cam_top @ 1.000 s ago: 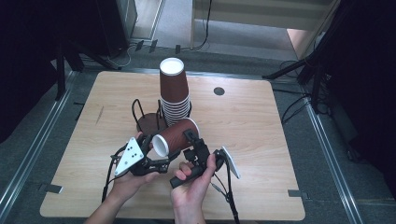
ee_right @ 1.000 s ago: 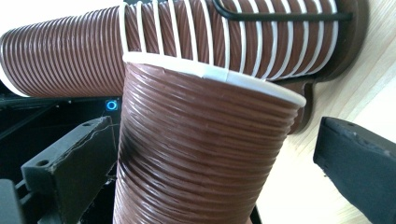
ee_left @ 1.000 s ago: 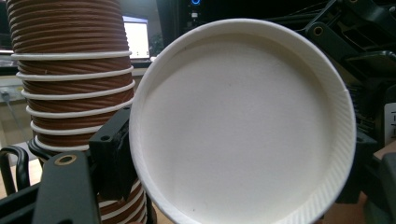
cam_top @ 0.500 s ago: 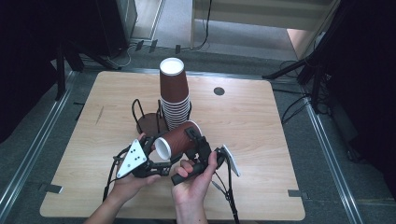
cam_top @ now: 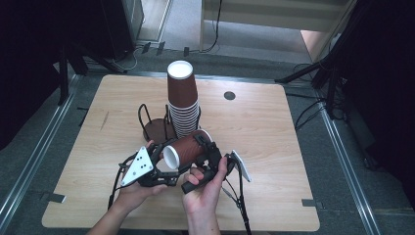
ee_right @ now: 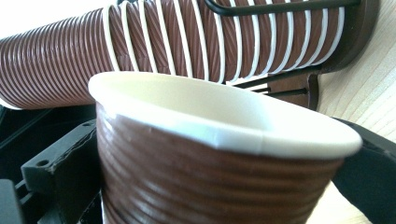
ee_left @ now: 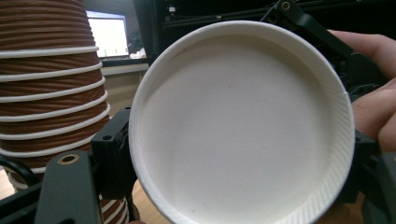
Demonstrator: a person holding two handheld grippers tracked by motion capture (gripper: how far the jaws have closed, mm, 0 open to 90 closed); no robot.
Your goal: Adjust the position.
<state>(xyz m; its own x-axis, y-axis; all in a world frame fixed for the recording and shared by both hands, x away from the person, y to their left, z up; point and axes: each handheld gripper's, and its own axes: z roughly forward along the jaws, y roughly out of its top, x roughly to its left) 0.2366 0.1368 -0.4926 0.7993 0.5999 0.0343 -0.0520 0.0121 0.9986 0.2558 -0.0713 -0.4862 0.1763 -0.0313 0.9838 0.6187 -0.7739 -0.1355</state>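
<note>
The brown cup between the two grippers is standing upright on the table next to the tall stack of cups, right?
Not quite. The brown cup is next to the tall stack of cups, but it is not standing on the table. The high view shows it lying on its side, lifted off the wood, between the left gripper and the right gripper.

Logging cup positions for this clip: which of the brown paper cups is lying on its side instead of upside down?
The single cup held between the two grippers, above the table in front of the stack. Its white bottom faces the left gripper; the stacked cups stand inverted.
</note>
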